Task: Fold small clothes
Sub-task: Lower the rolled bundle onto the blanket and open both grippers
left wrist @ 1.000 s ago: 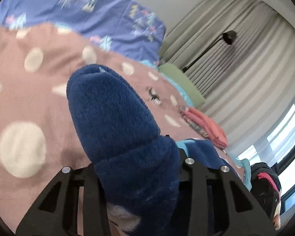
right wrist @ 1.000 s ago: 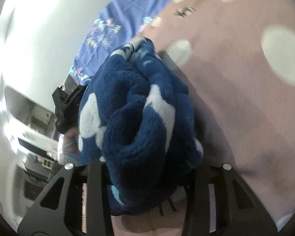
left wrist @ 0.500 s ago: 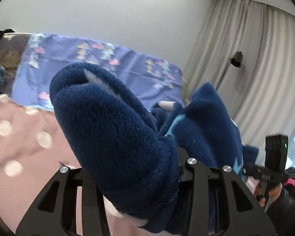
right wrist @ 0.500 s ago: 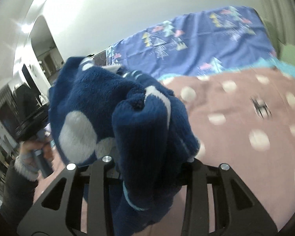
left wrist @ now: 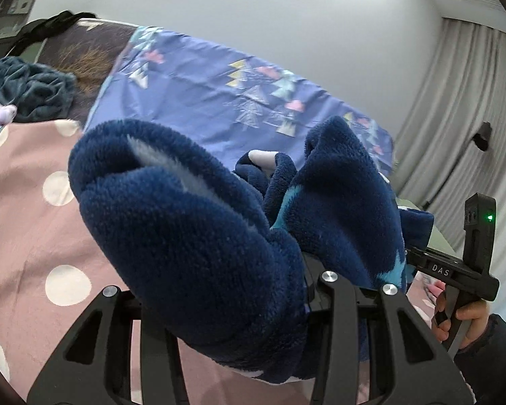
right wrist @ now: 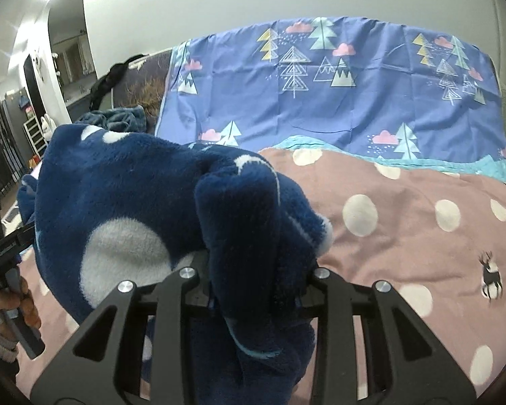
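Note:
A navy fleece garment [left wrist: 185, 236] with pale spots hangs bunched between both grippers, above the pink dotted bedcover [left wrist: 27, 236]. My left gripper [left wrist: 226, 290] is shut on one thick fold of it, and the fabric hides its fingertips. In the right wrist view the same garment [right wrist: 118, 209] drapes over my right gripper [right wrist: 253, 280]. Its jaws are closing, with a fold pinched between them. The right tool's body [left wrist: 455, 270] and the hand holding it [left wrist: 462, 317] show at the far right of the left wrist view.
A blue-purple sheet with tree prints [right wrist: 320, 84] covers the head of the bed. A dark teal blanket [left wrist: 27, 87] lies crumpled at the back left. Grey curtains [left wrist: 462, 108] and a floor lamp [left wrist: 482, 135] stand on the right. A doorway and shelves [right wrist: 33, 101] are at the left.
Both grippers rose off the bedcover with the garment and tilted up, so the wall and the printed sheet now fill the views. The right gripper rolled towards level.

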`<state>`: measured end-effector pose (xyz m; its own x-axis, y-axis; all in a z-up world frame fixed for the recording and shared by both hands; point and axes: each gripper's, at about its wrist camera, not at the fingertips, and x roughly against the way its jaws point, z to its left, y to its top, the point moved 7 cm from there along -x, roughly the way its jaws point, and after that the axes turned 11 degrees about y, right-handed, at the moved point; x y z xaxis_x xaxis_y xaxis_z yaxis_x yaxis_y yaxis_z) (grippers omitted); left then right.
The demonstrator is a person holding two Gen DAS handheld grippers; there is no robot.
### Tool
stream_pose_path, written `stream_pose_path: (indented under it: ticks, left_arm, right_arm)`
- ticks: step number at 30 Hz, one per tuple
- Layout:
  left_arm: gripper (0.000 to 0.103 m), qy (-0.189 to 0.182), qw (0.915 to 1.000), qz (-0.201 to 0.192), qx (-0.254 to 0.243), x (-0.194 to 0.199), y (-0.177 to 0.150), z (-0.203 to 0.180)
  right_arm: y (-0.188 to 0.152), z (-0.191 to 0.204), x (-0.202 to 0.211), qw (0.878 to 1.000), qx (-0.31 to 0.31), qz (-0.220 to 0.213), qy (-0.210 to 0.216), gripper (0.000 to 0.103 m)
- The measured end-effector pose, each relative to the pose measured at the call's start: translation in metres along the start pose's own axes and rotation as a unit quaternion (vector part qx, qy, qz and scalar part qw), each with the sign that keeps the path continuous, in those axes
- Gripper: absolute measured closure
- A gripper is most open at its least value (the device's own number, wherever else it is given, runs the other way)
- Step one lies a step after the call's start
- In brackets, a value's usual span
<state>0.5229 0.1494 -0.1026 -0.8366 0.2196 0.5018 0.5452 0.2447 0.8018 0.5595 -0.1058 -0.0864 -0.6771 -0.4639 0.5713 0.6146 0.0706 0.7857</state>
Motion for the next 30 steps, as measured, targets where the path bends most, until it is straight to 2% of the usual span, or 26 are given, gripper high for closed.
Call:
stream_pose_path:
  ticks: [7, 9, 10, 11, 12, 13, 14, 15, 16, 17, 21, 23, 25, 27, 29, 30]
  left_arm:
    - [0.06, 0.033, 0.9992, 0.016, 0.018, -0.041, -0.01, 0.021]
    - [0.058, 0.045, 0.9983, 0.032, 0.017, -0.052, -0.019, 0.027]
    - [0.058, 0.056, 0.9974, 0.044, 0.014, -0.058, -0.025, 0.032]
    - [0.057, 0.072, 0.9956, 0.06, 0.011, -0.065, -0.034, 0.039]
    - [0.057, 0.088, 0.9933, 0.075, 0.009, -0.07, -0.043, 0.047]
    - [0.055, 0.104, 0.9905, 0.09, 0.011, -0.074, -0.051, 0.056]
    - [0.054, 0.109, 0.9889, 0.1, 0.018, -0.076, -0.056, 0.063]
    - [0.053, 0.103, 0.9886, 0.104, 0.037, -0.075, -0.058, 0.069]
    - [0.049, 0.096, 0.989, 0.102, 0.048, -0.073, -0.058, 0.072]
    - [0.047, 0.096, 0.9892, 0.1, 0.048, -0.07, -0.057, 0.073]
    - [0.041, 0.127, 0.987, 0.099, -0.005, -0.051, -0.055, 0.063]
    - [0.032, 0.131, 0.9879, 0.081, -0.022, -0.031, -0.054, 0.056]
    - [0.026, 0.128, 0.9896, 0.052, -0.039, -0.002, -0.057, 0.046]
    - [0.019, 0.123, 0.9902, 0.03, -0.059, 0.027, -0.066, 0.032]
    - [0.012, 0.127, 0.9877, 0.007, -0.091, 0.062, -0.078, 0.011]
    - [0.012, 0.123, 0.9869, -0.006, -0.105, 0.079, -0.083, -0.001]
  right_arm:
    - [-0.001, -0.004, -0.048, 0.998, 0.048, 0.016, -0.039, 0.072]
    - [-0.008, -0.01, -0.058, 0.996, 0.062, 0.018, -0.061, 0.068]
    - [-0.014, -0.014, -0.063, 0.993, 0.075, 0.019, -0.089, 0.054]
    - [-0.02, -0.017, -0.063, 0.988, 0.091, 0.015, -0.126, 0.045]
    - [-0.027, -0.022, -0.065, 0.982, 0.11, 0.016, -0.155, 0.045]
    - [-0.037, -0.025, -0.069, 0.979, 0.124, 0.031, -0.162, 0.045]
    - [-0.049, -0.028, -0.075, 0.979, 0.125, 0.056, -0.151, 0.049]
    - [-0.062, -0.032, -0.079, 0.979, 0.121, 0.078, -0.144, 0.049]
    - [-0.068, -0.033, -0.077, 0.98, 0.117, 0.081, -0.138, 0.049]
    - [-0.07, -0.033, -0.074, 0.981, 0.113, 0.077, -0.135, 0.049]
    - [-0.078, -0.029, -0.049, 0.984, 0.097, 0.068, -0.133, 0.047]
    - [-0.086, -0.022, -0.022, 0.986, 0.093, 0.046, -0.13, 0.043]
    - [-0.103, -0.017, 0.011, 0.99, 0.066, 0.024, -0.119, 0.031]
    - [-0.119, -0.011, 0.044, 0.993, 0.041, 0.006, -0.107, 0.024]
    - [-0.137, 0.0, 0.082, 0.994, 0.033, -0.014, -0.099, 0.01]
    - [-0.145, 0.004, 0.097, 0.995, 0.034, -0.024, -0.092, 0.007]
